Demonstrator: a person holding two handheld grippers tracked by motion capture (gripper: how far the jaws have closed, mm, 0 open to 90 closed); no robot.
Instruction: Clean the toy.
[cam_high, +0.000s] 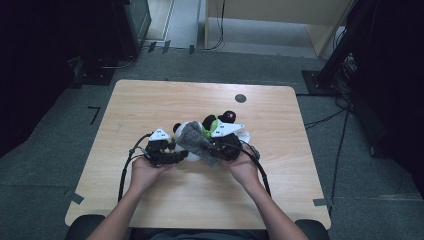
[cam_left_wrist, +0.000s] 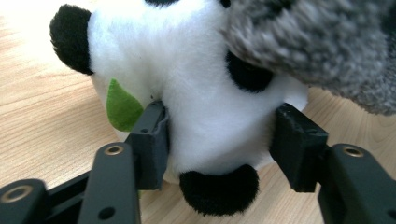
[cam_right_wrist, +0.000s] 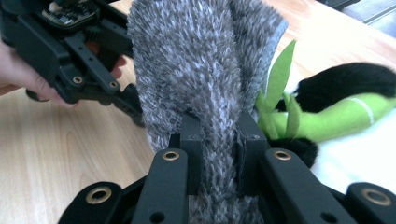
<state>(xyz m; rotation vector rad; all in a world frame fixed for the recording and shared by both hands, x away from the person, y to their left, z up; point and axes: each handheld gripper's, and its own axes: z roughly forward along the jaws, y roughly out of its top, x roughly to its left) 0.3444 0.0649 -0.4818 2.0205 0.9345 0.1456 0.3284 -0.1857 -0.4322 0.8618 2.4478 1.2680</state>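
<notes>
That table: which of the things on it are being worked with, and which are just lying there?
In use:
- panda toy, between the left gripper jaws
- grey fuzzy cloth, pinched by the right gripper

Lying about:
- dark round spot near the table far edge
- black stands and cables on the floor

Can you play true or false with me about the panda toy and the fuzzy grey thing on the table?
1. The right gripper is pinching the fuzzy grey cloth. True.
2. The panda toy is pink and blue. False: it is white with black ears and patches, plus a green leaf.
3. The left gripper has its jaws on either side of the panda toy. True.
4. The panda toy is lying on the floor. False: it is on the wooden table.
5. The fuzzy grey cloth lies flat, far from the panda toy. False: it hangs from the right gripper and drapes against the panda.
</notes>
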